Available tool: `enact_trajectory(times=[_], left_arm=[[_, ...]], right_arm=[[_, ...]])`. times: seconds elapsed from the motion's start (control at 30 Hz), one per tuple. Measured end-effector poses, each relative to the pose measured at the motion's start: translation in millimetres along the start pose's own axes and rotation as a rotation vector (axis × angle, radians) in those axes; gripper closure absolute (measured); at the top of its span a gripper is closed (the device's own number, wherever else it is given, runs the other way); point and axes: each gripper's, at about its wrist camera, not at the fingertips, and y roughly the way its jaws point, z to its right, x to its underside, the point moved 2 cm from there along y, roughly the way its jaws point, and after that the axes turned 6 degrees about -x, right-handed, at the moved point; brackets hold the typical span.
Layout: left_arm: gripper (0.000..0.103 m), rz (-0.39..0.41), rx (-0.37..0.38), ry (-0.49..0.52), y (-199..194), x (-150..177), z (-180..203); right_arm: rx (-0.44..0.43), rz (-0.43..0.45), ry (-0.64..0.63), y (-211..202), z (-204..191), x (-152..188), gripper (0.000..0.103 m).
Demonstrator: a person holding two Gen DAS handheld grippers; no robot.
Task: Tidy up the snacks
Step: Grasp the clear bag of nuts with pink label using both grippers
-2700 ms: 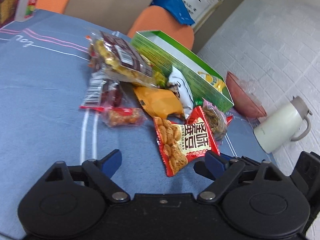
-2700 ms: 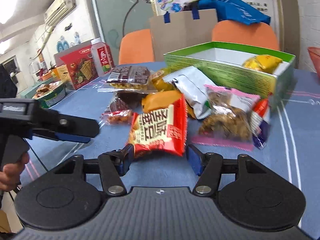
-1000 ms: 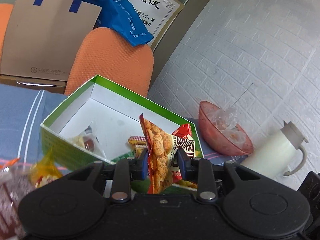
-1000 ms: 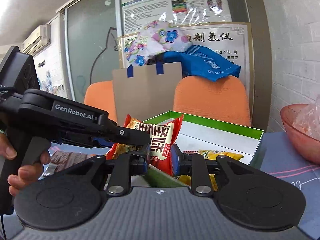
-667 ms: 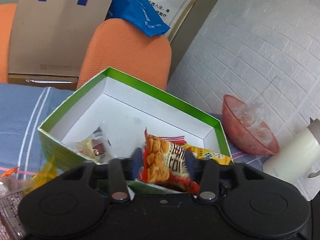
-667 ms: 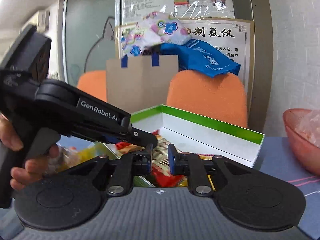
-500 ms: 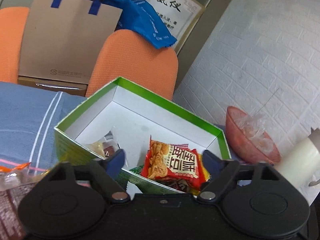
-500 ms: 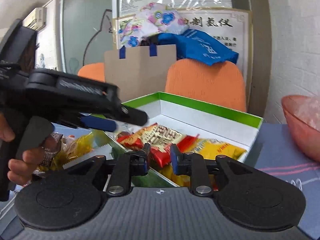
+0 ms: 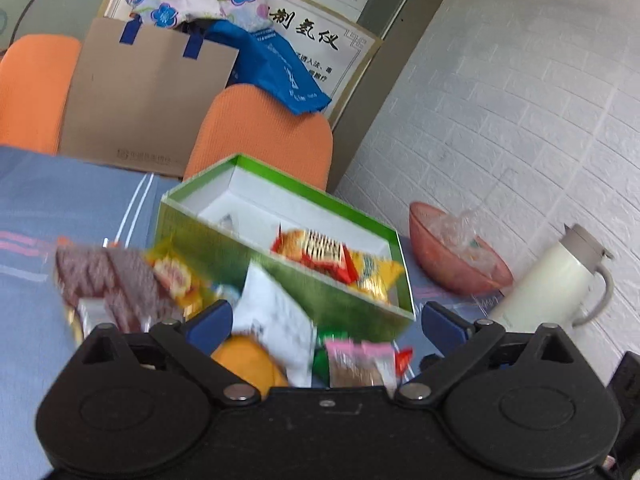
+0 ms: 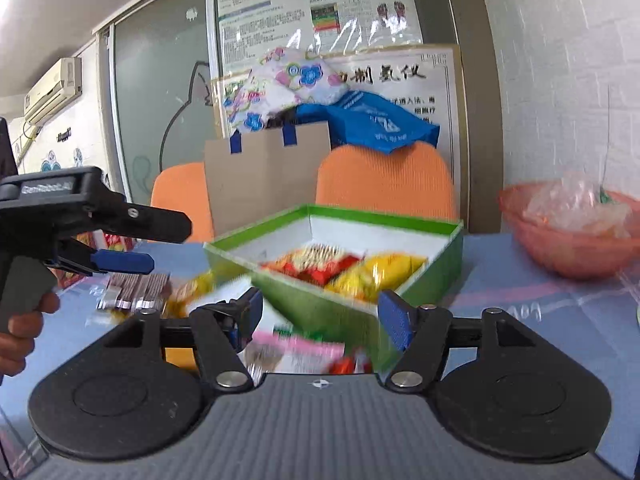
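Both grippers are empty and well spread. The right gripper (image 10: 320,312) has just been opening, and nothing sits between its jaws now; the left gripper (image 9: 326,320) stands just as wide, gripping nothing, and in the right wrist view it hangs off to the left, held in a hand (image 10: 20,332). Ahead of both grippers sits the green box (image 9: 280,280), which already holds a red packet (image 9: 316,248) and a yellow packet (image 9: 376,276) lying side by side near its right end; a small item further back in the box is too blurred to name. So part of the sorting looks done. What is left lies on the bench (image 9: 60,208) between the grippers and the near wall of the box: a dark brown packet (image 9: 108,280) to the left, a white bag (image 9: 276,316) and an orange bag (image 9: 248,360) right at the left gripper's fingers, and a pink-edged packet (image 9: 360,360) just below its right jaw. Motion blur hides how many more small pieces are in that pile. By my judgement most of the snacks remain outside the box.
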Motion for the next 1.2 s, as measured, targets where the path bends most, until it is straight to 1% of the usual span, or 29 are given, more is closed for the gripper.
enact_trajectory(times=[0.1, 0.17, 0.27, 0.3, 0.33, 0.37, 0.4, 0.43, 0.5, 0.53, 0.6, 0.7, 0.77, 0.83, 0.87, 0.9, 1.0, 1.1, 1.2], left_arm=[[0.000, -0.016, -0.006, -0.034, -13, 24, -10], [0.000, -0.034, -0.011, -0.062, -19, 35, -18], [0.000, -0.050, -0.016, -0.065, -30, 46, -26], [0.000, -0.049, -0.019, -0.062, -32, 48, -27], [0.000, -0.047, -0.022, -0.059, -36, 51, -30], [0.000, -0.049, -0.022, -0.055, -38, 52, -31], [0.000, -0.052, -0.018, -0.049, -39, 52, -31], [0.000, -0.056, -0.014, -0.042, -39, 53, -30], [0.000, -0.066, -0.002, -0.027, -35, 54, -27], [0.000, -0.075, 0.008, -0.016, -32, 54, -25], [0.000, -0.083, 0.023, 0.010, -26, 55, -18], [0.000, -0.101, 0.042, 0.063, -8, 52, -6], [0.001, -0.120, 0.061, 0.084, 9, 48, 1], [0.005, -0.138, 0.068, 0.111, 24, 45, 9], [0.009, -0.149, 0.077, 0.124, 32, 43, 12], [0.010, -0.163, 0.085, 0.130, 39, 42, 14], [0.011, -0.212, 0.066, 0.128, 58, 40, 11], [0.011, -0.256, 0.088, 0.088, 68, 41, 5], [0.009, -0.270, 0.099, 0.080, 69, 43, 4]], right_arm=[[-0.014, -0.064, 0.014, 2, -7, 19, 0.000], [-0.024, -0.101, 0.017, 11, -11, 26, 0.000], [-0.033, -0.147, 0.001, 27, -17, 31, 0.001], [-0.033, -0.155, -0.008, 32, -19, 33, 0.006], [-0.034, -0.166, -0.010, 36, -21, 34, 0.018], [-0.044, -0.181, -0.008, 39, -23, 36, 0.017], [-0.054, -0.180, -0.013, 40, -27, 37, 0.020], [-0.079, -0.188, -0.029, 37, -32, 39, 0.027], [-0.155, -0.201, -0.055, 32, -42, 41, 0.031], [-0.187, -0.206, -0.062, 29, -47, 43, 0.031], [-0.201, -0.206, -0.082, 25, -54, 45, 0.031], [-0.185, -0.204, -0.077, 21, -55, 45, 0.028], [-0.174, -0.204, -0.060, 20, -52, 45, 0.024], [-0.149, -0.208, -0.051, 21, -49, 46, 0.017], [-0.137, -0.214, -0.043, 22, -47, 47, 0.016], [-0.128, -0.219, -0.034, 23, -45, 47, 0.016], [-0.130, -0.232, 0.008, 26, -37, 50, 0.016], [-0.147, -0.235, 0.051, 31, -31, 49, 0.016], [-0.152, -0.255, 0.075, 39, -29, 49, 0.016]])
